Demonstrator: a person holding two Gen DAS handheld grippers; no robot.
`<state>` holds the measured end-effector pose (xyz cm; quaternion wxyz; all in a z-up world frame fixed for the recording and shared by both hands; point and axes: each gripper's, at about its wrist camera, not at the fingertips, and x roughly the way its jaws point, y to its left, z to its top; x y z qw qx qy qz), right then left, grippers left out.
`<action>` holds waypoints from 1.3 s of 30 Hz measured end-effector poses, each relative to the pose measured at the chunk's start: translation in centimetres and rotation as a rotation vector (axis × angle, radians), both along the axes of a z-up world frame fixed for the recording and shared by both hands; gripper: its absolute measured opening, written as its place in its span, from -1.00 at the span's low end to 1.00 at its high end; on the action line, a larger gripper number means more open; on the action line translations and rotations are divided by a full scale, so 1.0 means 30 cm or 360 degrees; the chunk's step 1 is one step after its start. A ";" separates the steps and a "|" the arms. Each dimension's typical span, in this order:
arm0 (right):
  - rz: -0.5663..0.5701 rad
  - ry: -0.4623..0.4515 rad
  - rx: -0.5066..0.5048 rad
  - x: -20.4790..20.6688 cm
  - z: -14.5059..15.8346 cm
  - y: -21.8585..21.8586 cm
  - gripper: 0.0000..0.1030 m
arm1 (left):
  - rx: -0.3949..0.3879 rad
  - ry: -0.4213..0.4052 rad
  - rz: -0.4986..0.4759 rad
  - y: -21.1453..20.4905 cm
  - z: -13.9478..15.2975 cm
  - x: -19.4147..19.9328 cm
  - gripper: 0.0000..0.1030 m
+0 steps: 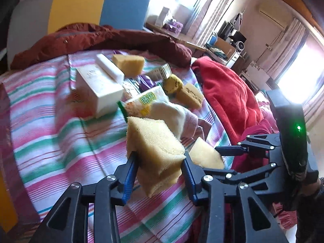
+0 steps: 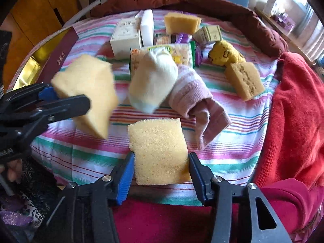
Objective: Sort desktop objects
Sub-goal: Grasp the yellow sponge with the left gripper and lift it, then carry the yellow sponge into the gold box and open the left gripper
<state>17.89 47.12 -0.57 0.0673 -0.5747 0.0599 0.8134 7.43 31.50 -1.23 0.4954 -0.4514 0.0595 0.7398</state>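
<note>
Striped bedspread [image 2: 85, 158] carries a mostly unsorted pile [image 2: 162, 40]; left gripper [image 1: 160, 162] and right gripper [image 2: 161, 162] each apparently clamp a yellow foam sponge.

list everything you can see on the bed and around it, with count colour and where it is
sponges: four, yellow; one in each gripper, one at the back, one at the right
socks: two, one cream, one pink; middle, side by side
white boxes: two, back left, one upright
snack packet: one, green-edged, behind the socks
small carton: one, pale, back right
yellow plush toy: one, right of the packet
striped sheet: one, pink, green and white, under everything
red blanket: one, right edge
maroon box: one, gold inside, left edge
left gripper: black and blue, clamped on a sponge
right gripper: black and blue, jaws at a sponge's sides
</note>
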 end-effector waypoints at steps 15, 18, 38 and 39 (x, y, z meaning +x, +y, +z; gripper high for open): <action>-0.0047 0.0128 0.0012 -0.005 -0.003 -0.062 0.03 | 0.0027 0.0126 0.0233 -0.216 0.070 -0.023 -0.18; -0.0001 0.0176 0.0031 -0.021 0.025 -0.121 0.03 | 0.0041 0.0147 0.0308 -0.274 0.093 -0.037 -0.18; 0.0515 0.0525 -0.0263 -0.383 0.187 -0.652 0.04 | -0.0081 0.0269 0.1174 -0.901 0.110 -0.252 -0.18; 0.0549 0.0531 -0.0295 -0.407 0.183 -0.690 0.04 | -0.0097 0.0263 0.1207 -0.934 0.099 -0.257 -0.17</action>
